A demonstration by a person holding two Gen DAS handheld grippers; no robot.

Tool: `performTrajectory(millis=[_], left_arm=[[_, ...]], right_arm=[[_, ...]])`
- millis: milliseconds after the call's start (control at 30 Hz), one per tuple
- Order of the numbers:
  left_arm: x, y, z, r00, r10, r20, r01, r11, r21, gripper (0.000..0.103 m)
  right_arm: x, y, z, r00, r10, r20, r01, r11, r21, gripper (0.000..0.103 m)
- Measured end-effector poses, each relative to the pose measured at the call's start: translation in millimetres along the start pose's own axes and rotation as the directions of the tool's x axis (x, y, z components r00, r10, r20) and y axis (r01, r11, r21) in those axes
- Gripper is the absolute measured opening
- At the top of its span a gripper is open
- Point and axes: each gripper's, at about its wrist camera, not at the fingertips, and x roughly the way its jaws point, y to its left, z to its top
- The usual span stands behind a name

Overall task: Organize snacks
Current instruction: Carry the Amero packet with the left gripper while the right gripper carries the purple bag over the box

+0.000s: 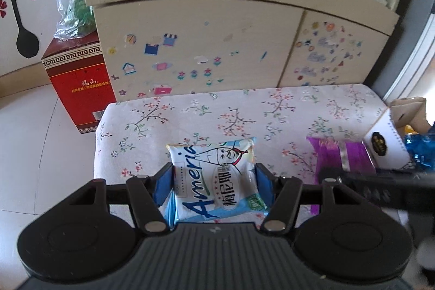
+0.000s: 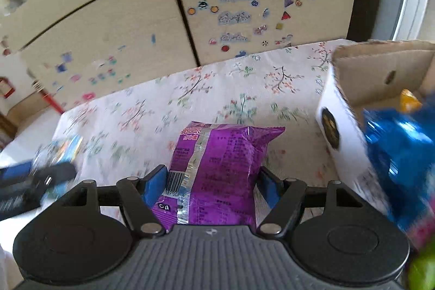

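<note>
A white and blue snack packet (image 1: pixel 214 154) with a cartoon figure sits between the blue pads of my left gripper (image 1: pixel 213 173), which is shut on its two sides just above the floral cloth (image 1: pixel 190 116). My right gripper (image 2: pixel 212 171) is shut on a purple snack packet (image 2: pixel 217 148), barcode side up. In the left wrist view that purple packet (image 1: pixel 342 156) lies to the right. The right wrist view shows the left gripper (image 2: pixel 40 178) as a blur at far left.
An open cardboard box (image 2: pixel 342 110) with a white outer wall stands at the right and holds a shiny blue packet (image 2: pixel 399 143). A sticker-covered beige cabinet (image 1: pixel 190 45) backs the table. A red carton (image 1: pixel 78 83) with a plastic bag (image 1: pixel 70 4) on top stands on the floor at left.
</note>
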Motion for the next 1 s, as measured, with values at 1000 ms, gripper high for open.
performTrajectory(millis=[1000], left_arm=[[-83.2, -49.6, -67.1, 0.982, -0.118, 0.148, 0.125, 0.991, -0.040, 0.062]], right_arm=[[-131.7, -38.5, -54.6, 0.985, 0.071, 0.156, -0.072, 0.997, -0.003, 0.077]])
